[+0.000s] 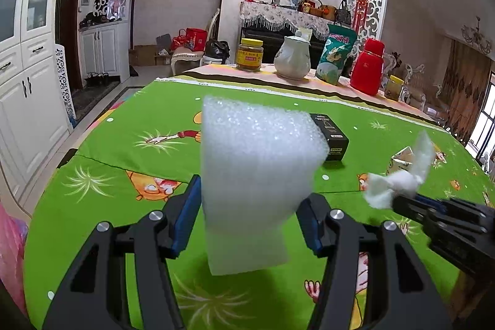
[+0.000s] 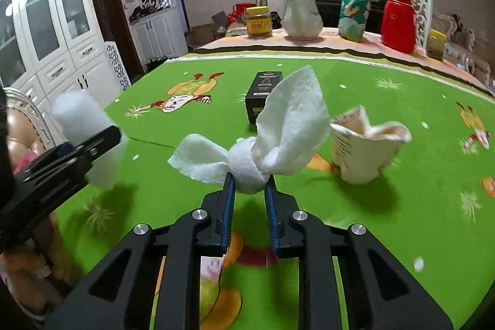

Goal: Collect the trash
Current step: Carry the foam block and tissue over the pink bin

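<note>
My left gripper (image 1: 252,194) is shut on a white foam sheet (image 1: 256,150), which stands upright between its blue pads above the green tablecloth (image 1: 123,144). My right gripper (image 2: 249,180) is shut on a twisted white tissue (image 2: 287,126), pinched at its knotted middle and lifted off the cloth. In the left wrist view the right gripper (image 1: 399,203) comes in from the right with the tissue (image 1: 399,178). The right wrist view shows the left gripper (image 2: 105,141) and the foam sheet (image 2: 80,116) at the left. A crumpled paper carton (image 2: 365,144) and a black box (image 2: 263,95) lie on the cloth.
Along the table's far side stand a yellow-lidded jar (image 2: 258,22), a white teapot (image 2: 301,17), a green bag (image 2: 354,11), a red flask (image 2: 399,20) and a small jar (image 2: 436,44). A pink bag (image 1: 9,252) hangs at the near left. White cabinets line the left wall.
</note>
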